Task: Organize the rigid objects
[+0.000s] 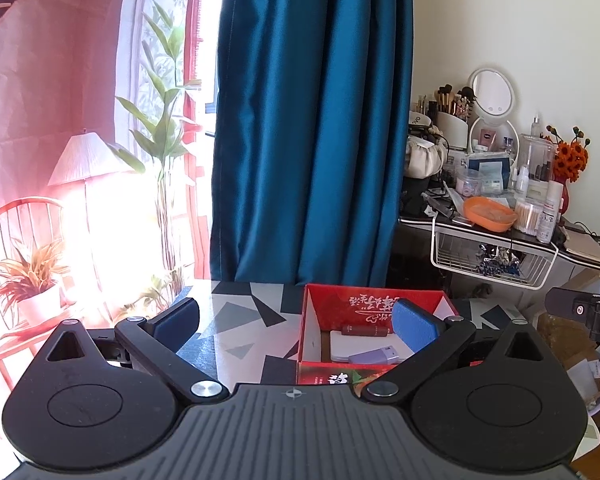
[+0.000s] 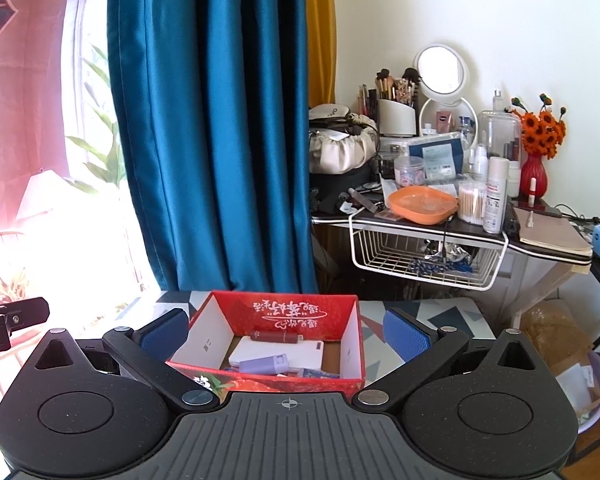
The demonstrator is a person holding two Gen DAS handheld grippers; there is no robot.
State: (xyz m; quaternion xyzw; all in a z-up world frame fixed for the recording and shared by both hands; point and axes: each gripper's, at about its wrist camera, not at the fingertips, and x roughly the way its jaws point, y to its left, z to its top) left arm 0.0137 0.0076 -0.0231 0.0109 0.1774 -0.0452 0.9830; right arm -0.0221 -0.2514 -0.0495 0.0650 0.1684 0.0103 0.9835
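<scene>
red cardboard box (image 2: 284,312) sits on the table (image 2: 432,312), a glossy top w/ grey, black & white angular shards. box is open-topped & rectangular: printed red outside w/ white script on the inner back wall, plain white inner side walls, brown floor. inside: slim dark-red metallic tube (image 2: 274,336) lying flat along the back, a flat white rounded-corner slab (image 2: 300,350) in the middle, and a small lilac plastic stick (image 2: 265,363) w/ a paler cap end resting partly on the slab, near the front. some small blue-printed bits at the front right, too small to tell.

left gripper (image 1: 296,322) spread wide, nothing between the ribbed blue pads (image 1: 414,328); its right pad overlaps the box's right wall in view, contact unclear. right gripper (image 2: 286,338) also wide apart & empty, box framed between its fingers. matte black arms, ridged grey body.

behind: satin teal curtain (image 2: 212,120), cluttered vanity w/ white wire basket (image 2: 424,256).
</scene>
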